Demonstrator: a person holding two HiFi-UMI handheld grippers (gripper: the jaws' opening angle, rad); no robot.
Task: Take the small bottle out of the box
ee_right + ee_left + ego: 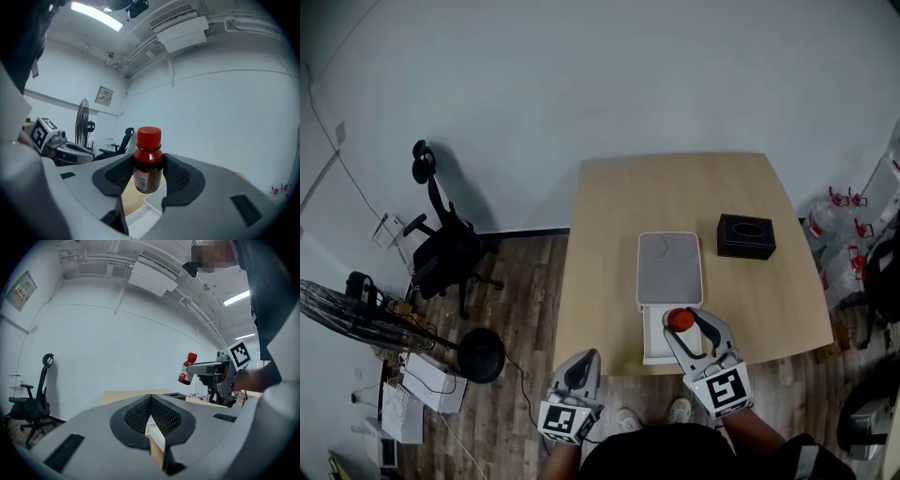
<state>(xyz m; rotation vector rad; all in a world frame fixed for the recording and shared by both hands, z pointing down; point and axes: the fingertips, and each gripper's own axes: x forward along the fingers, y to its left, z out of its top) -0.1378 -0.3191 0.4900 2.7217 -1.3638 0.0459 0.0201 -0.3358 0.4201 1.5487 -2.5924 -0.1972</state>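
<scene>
Hold the right gripper [149,183] clamped across the labelled body of the small bottle [148,161], upright below its red cap [149,136], clear above the open white box [654,345] at the table's [675,187] near edge. Treat as light, rigid, probably slippery. Note left gripper [150,399] closed, empty, near left.

Left gripper [584,359], right gripper [686,328]: grey shells, black ribbed pads [136,416], white cubes [727,387] with black square markers. Wearer: dark top [675,457], pale shoes [628,419].
</scene>
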